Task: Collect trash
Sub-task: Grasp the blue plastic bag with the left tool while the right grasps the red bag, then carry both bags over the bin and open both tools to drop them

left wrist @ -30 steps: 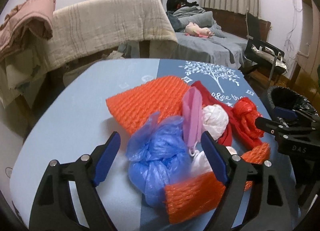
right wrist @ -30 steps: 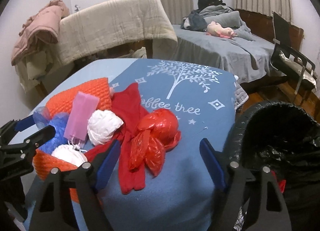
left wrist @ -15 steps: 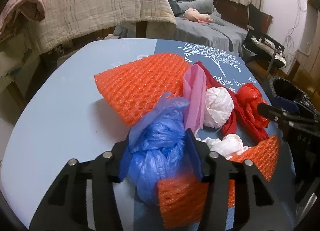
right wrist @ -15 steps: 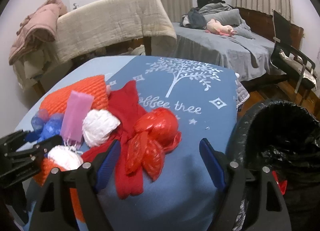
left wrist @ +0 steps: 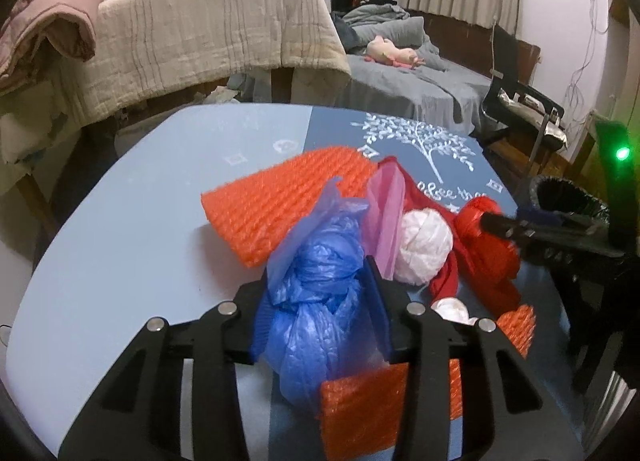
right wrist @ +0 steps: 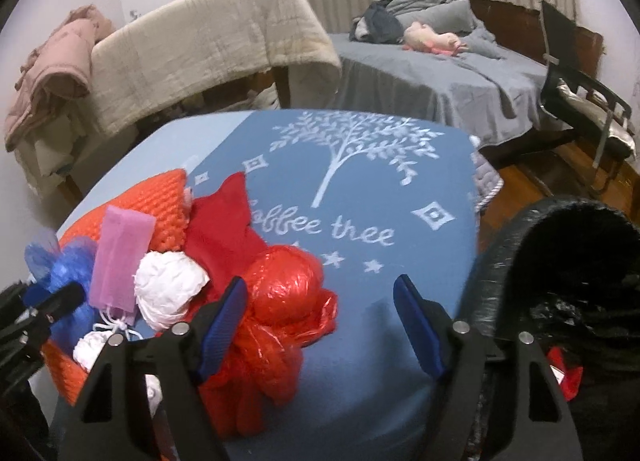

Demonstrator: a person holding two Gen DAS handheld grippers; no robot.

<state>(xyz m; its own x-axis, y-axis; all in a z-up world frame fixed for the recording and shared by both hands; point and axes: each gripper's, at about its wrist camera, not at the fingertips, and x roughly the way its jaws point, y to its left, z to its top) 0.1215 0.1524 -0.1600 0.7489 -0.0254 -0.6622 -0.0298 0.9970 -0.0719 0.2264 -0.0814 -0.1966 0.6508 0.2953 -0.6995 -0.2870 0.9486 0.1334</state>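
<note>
blue crinkled plastic bag (left wrist: 316, 301), knotted, between closing left gripper (left wrist: 320, 293) pads.

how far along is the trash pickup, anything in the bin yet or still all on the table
Done: the black-lined bin already holds something red low inside. In hand: the left tongs are closing, pads pressing the knotted blue bag; the right tongs are closing around the red bag, one pad not yet touching. Left on the table: orange mesh sheets, pink sleeve, white wads, red cloth.
</note>
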